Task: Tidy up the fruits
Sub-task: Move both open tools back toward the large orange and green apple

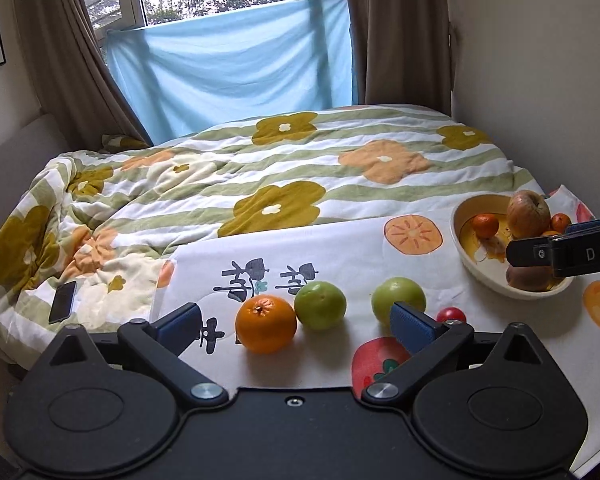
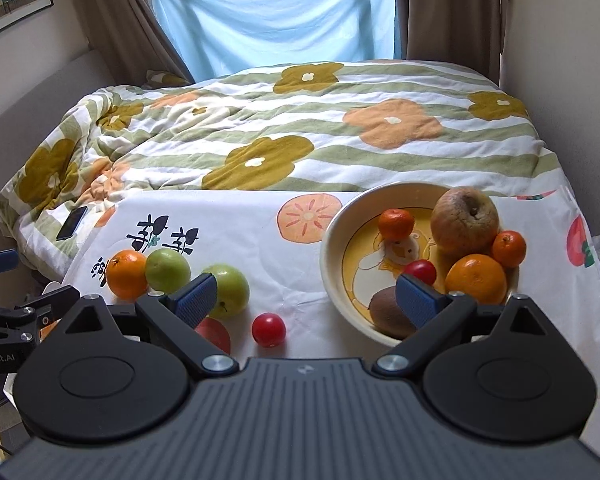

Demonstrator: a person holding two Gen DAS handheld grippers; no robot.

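Observation:
An orange (image 1: 265,324) (image 2: 127,273), two green apples (image 1: 320,305) (image 1: 398,299) (image 2: 167,269) (image 2: 229,290) and a small red tomato (image 1: 451,315) (image 2: 269,329) lie on a white fruit-print cloth (image 1: 340,252). A cream bowl (image 1: 466,258) (image 2: 334,240) holds a brownish apple (image 2: 465,219), small tangerines, an orange (image 2: 476,279), a tomato (image 2: 420,271) and a kiwi (image 2: 391,311). My left gripper (image 1: 296,322) is open around the orange and the first apple, just short of them. My right gripper (image 2: 306,298) is open and empty near the bowl's front left rim.
The cloth lies on a bed with a flowered striped quilt (image 1: 284,168). A dark phone (image 1: 63,301) (image 2: 72,223) lies on the quilt at the left. Walls stand close at the right; curtains and a blue sheet hang behind the bed.

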